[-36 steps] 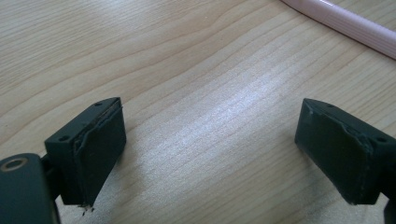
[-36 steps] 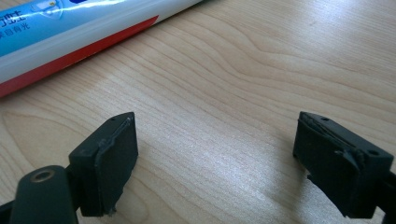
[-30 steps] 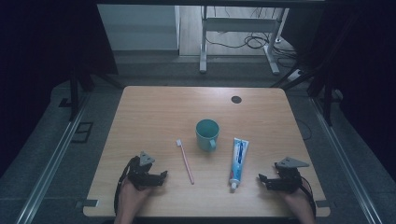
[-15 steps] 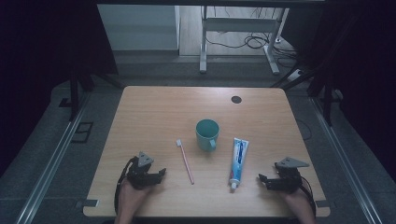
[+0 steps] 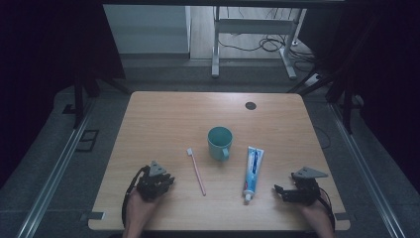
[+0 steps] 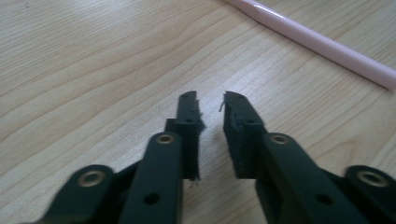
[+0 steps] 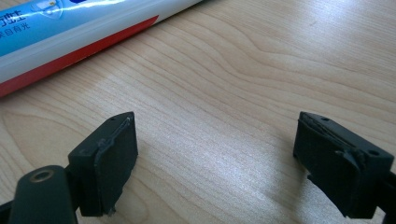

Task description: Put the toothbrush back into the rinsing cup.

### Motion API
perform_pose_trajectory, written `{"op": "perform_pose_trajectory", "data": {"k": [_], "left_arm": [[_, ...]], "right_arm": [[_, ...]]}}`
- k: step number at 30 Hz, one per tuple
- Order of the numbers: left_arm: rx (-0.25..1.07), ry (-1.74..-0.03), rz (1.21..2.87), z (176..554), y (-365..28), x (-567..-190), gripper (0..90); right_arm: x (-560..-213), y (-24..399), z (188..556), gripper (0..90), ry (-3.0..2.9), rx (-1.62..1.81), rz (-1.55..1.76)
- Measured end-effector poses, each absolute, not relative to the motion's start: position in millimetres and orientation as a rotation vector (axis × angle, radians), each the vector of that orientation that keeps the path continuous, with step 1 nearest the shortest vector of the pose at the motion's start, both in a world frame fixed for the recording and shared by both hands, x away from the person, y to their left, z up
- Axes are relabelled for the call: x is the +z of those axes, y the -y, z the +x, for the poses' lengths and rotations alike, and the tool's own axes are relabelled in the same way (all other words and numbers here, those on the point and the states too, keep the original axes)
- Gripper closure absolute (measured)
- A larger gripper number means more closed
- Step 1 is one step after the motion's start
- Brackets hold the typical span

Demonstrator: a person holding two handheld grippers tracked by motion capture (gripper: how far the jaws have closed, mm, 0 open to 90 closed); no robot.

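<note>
My left gripper (image 5: pixel 170 180) rests low on the wooden table (image 5: pixel 163 119) at the front left, pointing toward the pink toothbrush (image 5: pixel 196 171). Its jaws have just been closing. In the left gripper view a narrow gap remains at the left gripper (image 6: pixel 210 100), with nothing in it, and the toothbrush handle (image 6: pixel 317 42) lies beyond the tips. My right gripper (image 5: pixel 278 191) sits at the front right, aimed at the cap end of the toothpaste tube (image 5: pixel 252 171). The right gripper (image 7: pixel 215 130) stands wide open over bare wood, just short of the tube (image 7: pixel 70 32).
A teal cup (image 5: pixel 220 141) with its handle toward me stands mid-table between toothbrush and toothpaste. A small black round spot (image 5: pixel 250 105) marks the far side of the table. Beyond the far edge are desk legs and cables on the floor.
The left gripper's jaws have drawn closer together and it looks more compact from above. The right gripper, toothbrush, cup and tube have stayed put.
</note>
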State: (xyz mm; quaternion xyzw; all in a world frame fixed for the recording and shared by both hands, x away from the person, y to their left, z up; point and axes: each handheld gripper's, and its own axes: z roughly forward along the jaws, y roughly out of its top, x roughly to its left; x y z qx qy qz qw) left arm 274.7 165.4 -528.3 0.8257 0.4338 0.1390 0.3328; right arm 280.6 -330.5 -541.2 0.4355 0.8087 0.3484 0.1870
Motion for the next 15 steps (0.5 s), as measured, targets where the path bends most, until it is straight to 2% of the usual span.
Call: {"op": "perform_pose_trajectory", "data": {"k": [4, 15], "left_arm": [[0.336, -1.134, 2.152, 274.4, -164.3, -526.6, 88.5], [0.296, -1.077, 2.147, 276.7, -154.6, -518.1, 89.5]], "right_arm": [[-541.2, 330.5, 280.6, 13.4, -2.277, 0.981, 1.226], [-541.2, 330.5, 280.5, 13.4, -2.276, 0.981, 1.228]]}}
